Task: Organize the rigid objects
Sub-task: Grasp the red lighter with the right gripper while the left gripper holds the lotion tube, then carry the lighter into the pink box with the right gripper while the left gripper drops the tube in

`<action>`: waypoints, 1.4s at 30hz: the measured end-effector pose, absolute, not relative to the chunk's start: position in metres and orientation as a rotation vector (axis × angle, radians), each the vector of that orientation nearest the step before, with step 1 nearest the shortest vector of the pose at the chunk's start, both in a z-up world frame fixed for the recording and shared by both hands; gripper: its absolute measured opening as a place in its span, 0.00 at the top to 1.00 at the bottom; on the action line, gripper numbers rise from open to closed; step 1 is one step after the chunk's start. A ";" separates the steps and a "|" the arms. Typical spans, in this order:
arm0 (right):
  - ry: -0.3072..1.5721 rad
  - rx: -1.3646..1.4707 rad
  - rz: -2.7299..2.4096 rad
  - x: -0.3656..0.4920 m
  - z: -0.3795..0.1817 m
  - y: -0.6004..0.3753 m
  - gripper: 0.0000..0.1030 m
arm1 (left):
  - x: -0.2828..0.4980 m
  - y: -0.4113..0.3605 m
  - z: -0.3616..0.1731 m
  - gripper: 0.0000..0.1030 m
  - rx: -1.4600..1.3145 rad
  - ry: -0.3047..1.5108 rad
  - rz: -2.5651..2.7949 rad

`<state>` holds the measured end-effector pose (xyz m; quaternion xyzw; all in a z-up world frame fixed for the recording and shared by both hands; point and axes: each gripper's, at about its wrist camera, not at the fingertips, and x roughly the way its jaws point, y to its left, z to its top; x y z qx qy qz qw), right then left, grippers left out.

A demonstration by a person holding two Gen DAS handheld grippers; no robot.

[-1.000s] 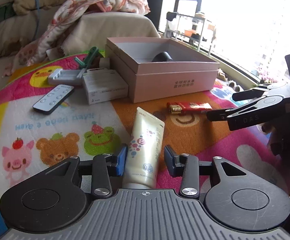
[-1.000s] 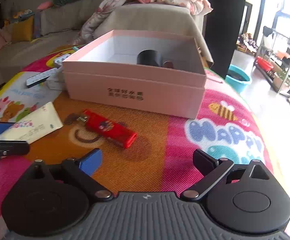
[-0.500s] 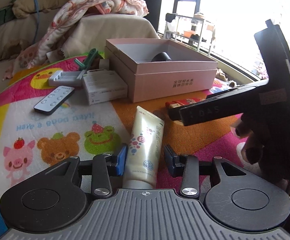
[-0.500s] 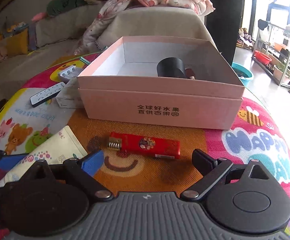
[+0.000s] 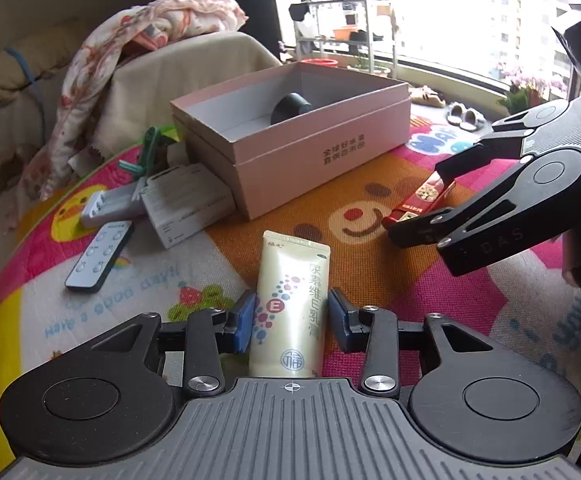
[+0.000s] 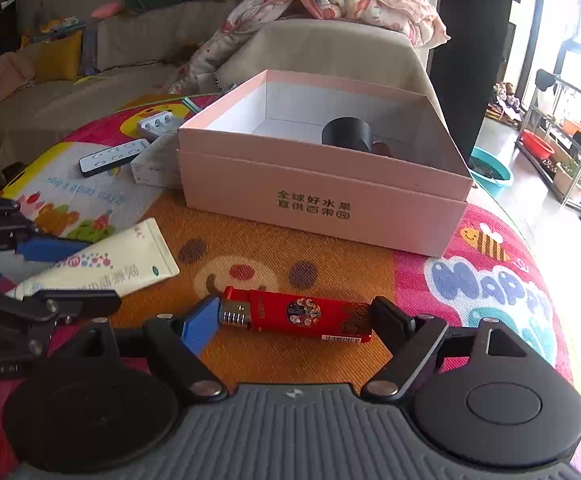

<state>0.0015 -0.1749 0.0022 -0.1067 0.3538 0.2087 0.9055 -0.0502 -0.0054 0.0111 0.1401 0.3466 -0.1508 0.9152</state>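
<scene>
A cream lotion tube (image 5: pixel 292 304) lies on the colourful play mat between the fingers of my left gripper (image 5: pixel 292 322); small gaps show at both pads, so it is open around the tube. A red lighter (image 6: pixel 296 316) lies crosswise between the fingers of my right gripper (image 6: pixel 294 318), which is open with its pads at the lighter's two ends. The lighter also shows in the left wrist view (image 5: pixel 420 200), under the right gripper (image 5: pixel 422 204). The open pink box (image 6: pixel 322 196) stands behind, with a black cylinder (image 6: pixel 346 132) inside.
A dark remote (image 5: pixel 100 256), a white carton (image 5: pixel 188 208), a grey charger tray (image 5: pixel 108 206) and a green clip (image 5: pixel 146 152) lie left of the box. A sofa with a blanket (image 5: pixel 150 40) stands behind. The mat's edge (image 6: pixel 550 280) drops off at the right.
My right gripper has moved down and forward over the red lighter, which now lies between its fingers. My left gripper stays around the tube, with the view turned rightward.
</scene>
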 end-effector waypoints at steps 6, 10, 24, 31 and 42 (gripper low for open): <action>0.695 -0.238 0.442 -0.012 0.000 -0.191 0.18 | -0.061 -0.011 0.016 0.58 0.392 0.733 -0.333; 0.693 -0.210 0.433 -0.010 -0.002 -0.194 0.16 | -0.062 -0.010 0.012 0.55 0.392 0.734 -0.326; 0.647 -0.255 0.442 -0.021 -0.002 -0.188 0.21 | -0.061 -0.009 0.005 0.58 0.348 0.666 -0.374; 0.660 -0.231 0.487 -0.030 0.007 -0.198 0.21 | -0.073 -0.012 0.012 0.59 0.304 0.661 -0.403; 0.373 -0.139 0.441 -0.023 0.120 -0.238 0.21 | -0.035 -0.001 0.155 0.87 0.154 0.345 -0.400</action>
